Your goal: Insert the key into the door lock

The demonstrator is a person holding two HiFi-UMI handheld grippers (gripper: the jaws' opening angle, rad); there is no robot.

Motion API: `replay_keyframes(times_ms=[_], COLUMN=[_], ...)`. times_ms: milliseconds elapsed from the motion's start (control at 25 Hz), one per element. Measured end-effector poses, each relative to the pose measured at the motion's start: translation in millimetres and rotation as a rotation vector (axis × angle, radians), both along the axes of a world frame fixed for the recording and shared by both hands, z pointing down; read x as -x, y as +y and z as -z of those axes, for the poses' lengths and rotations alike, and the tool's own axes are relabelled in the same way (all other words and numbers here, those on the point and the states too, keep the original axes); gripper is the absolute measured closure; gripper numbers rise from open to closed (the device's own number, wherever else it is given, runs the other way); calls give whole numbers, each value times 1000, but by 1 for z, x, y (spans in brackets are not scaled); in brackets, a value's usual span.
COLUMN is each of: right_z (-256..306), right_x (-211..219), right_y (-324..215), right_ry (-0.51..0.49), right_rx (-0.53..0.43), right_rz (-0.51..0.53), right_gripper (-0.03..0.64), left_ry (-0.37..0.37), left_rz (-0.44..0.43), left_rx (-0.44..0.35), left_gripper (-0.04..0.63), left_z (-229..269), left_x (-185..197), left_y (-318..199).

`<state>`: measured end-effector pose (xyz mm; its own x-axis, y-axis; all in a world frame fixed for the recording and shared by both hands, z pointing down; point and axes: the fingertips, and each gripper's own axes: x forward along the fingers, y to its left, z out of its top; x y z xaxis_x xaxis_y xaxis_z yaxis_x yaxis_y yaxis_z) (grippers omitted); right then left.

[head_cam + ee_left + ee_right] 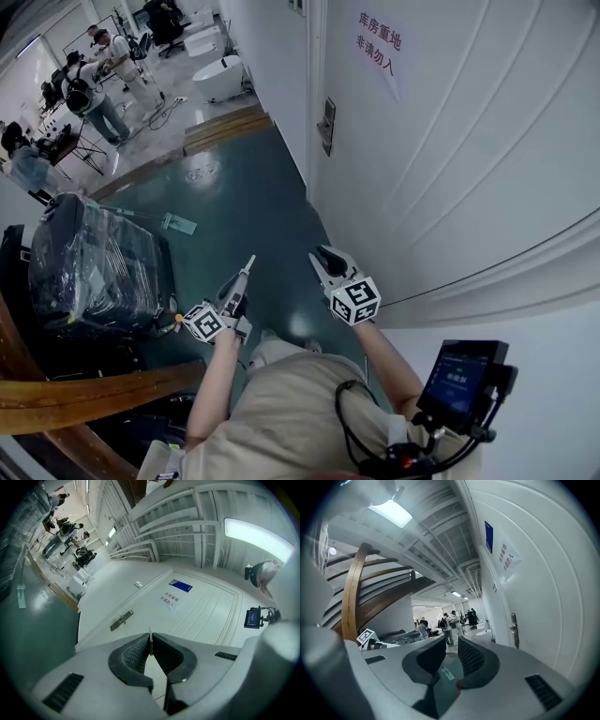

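Note:
The door lock (pixel 326 125), a dark metal plate with a lever, sits on the white door (pixel 450 169) ahead of me. It also shows as the lock (pixel 122 619) in the left gripper view and the lock (pixel 514 630) in the right gripper view. My left gripper (pixel 240 281) is shut on a thin key (pixel 249 263), whose blade pokes forward towards the door. The key (pixel 150 644) stands edge-on between the left gripper's (pixel 150 638) pads. My right gripper (pixel 323 255) hangs beside it, nearer the door. The right gripper (pixel 451 641) is open with nothing between its jaws. Both are well short of the lock.
A paper sign (pixel 378 52) hangs on the door above the lock. A plastic-wrapped black bulk (pixel 94 267) and a curved wooden rail (pixel 84 384) stand at the left. A flat mop (pixel 178 223) lies on the green floor. People (pixel 103 84) and a white tub (pixel 218 78) are far ahead.

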<state>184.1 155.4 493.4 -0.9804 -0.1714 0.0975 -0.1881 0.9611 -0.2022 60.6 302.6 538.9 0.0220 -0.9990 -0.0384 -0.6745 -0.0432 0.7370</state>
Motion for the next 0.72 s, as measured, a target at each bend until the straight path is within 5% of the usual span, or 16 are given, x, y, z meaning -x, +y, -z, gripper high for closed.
replay_keyframes(times_ms=[720], right_z=[-1], right_x=[117], right_y=[-13], right_ry=[30], right_rx=[-22], right_rz=[-121], right_gripper=[529], left_ry=[45], left_rz=[-129], left_rx=[-60], left_gripper=[561], left_z=[3], left_x=[138], left_y=[-20])
